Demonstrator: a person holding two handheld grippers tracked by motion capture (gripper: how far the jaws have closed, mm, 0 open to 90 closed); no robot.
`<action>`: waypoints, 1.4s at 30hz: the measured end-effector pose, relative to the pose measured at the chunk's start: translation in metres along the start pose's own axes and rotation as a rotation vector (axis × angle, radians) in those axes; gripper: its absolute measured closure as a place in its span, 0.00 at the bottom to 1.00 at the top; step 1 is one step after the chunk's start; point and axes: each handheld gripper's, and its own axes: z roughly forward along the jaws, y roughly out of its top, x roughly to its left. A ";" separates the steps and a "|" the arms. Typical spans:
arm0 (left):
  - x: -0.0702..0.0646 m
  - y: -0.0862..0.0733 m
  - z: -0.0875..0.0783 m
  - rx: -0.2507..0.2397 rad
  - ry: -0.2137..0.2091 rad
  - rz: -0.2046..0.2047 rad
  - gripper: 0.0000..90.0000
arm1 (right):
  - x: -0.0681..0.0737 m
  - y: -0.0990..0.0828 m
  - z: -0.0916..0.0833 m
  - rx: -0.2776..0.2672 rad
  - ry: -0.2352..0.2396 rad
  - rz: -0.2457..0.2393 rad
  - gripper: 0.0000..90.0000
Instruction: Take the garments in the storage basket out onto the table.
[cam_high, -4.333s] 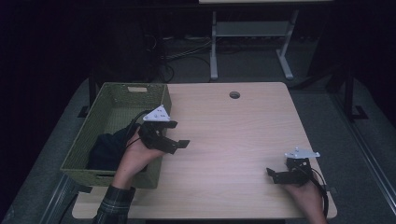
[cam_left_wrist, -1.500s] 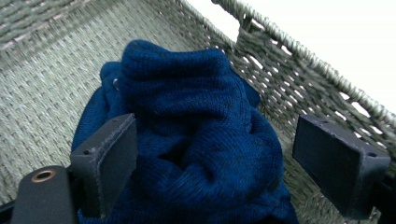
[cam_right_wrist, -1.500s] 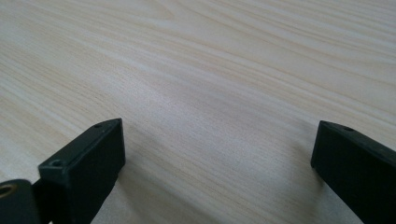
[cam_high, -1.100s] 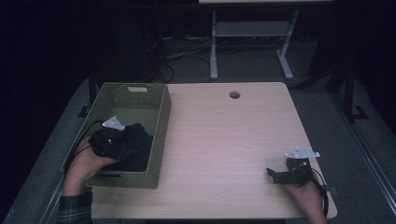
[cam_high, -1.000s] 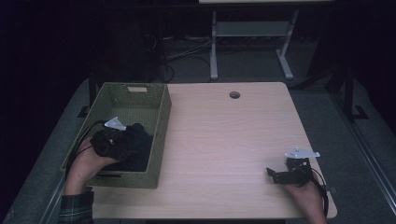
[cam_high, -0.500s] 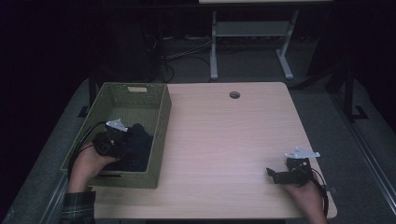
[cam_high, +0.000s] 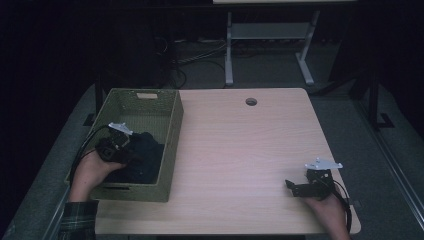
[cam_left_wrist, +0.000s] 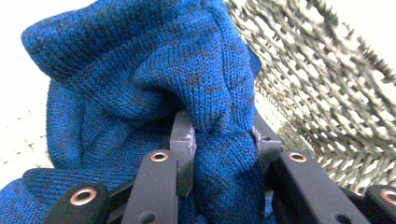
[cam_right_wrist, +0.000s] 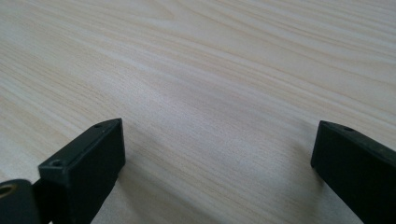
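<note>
Woven basket (cam_high: 172, 131): olive-green, on the left end of the surface (cam_high: 240, 150), its left wall at the surface's left edge. Dark in the high view, its contents read in the left gripper view as a blue knitted sweater (cam_left_wrist: 154, 84), bunched up against the woven wall (cam_left_wrist: 327, 93).

Left gripper (cam_high: 114, 147): down inside the basket; its jaws have just been closing and now pinch a thick fold of the sweater between the pads, as the left gripper view shows close up.

Right gripper (cam_high: 295, 187): resting near the front right corner of the surface, jaws spread wide with bare wood grain between them in the right gripper view.

Open room: the whole middle of the surface between basket and right gripper is free; a round cable hole (cam_high: 251, 101) sits near the far edge
</note>
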 end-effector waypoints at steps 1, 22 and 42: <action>0.000 0.001 -0.002 -0.003 0.003 -0.007 0.76 | 0.000 0.000 0.000 0.000 0.000 0.000 0.03; -0.001 0.033 -0.046 0.033 0.056 -0.014 0.78 | 0.000 0.000 0.000 0.000 0.000 0.001 0.03; -0.009 0.069 -0.096 0.014 0.117 0.002 0.78 | 0.000 0.000 0.000 -0.001 0.001 0.001 0.03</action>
